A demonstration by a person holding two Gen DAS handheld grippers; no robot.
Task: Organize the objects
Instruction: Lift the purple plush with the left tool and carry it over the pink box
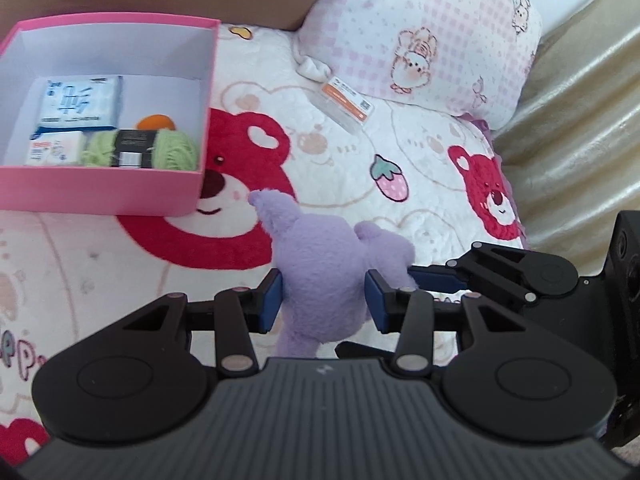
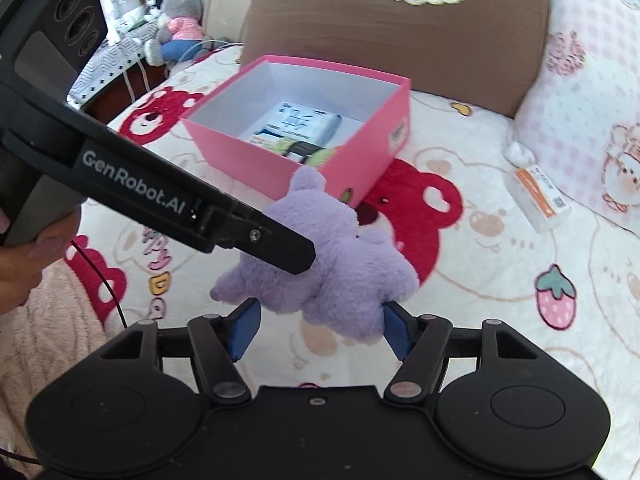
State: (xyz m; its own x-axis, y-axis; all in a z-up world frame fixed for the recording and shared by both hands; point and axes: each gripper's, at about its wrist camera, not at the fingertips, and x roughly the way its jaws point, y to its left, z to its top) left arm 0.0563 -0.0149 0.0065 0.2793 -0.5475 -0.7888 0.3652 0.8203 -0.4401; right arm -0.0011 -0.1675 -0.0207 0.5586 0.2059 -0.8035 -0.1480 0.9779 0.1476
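Observation:
A purple plush toy [image 1: 320, 264] lies on the bear-print bed cover, also in the right wrist view [image 2: 340, 256]. My left gripper [image 1: 323, 300] is shut on the plush, its blue pads pressed into both sides of the body. My right gripper [image 2: 320, 330] is open with its pads on either side of the plush's near end, the right pad touching the fur. A pink box [image 1: 100, 196] stands at the left, holding tissue packs, green yarn [image 1: 140, 148] and an orange thing; it also shows in the right wrist view [image 2: 368, 148].
A clear orange-labelled case [image 1: 347, 103] lies near a pink checked pillow [image 1: 432, 36]; the case also shows in the right wrist view [image 2: 538, 196]. A brown cushion [image 2: 400, 28] stands behind the box. The bed edge runs along the right [image 1: 560, 160].

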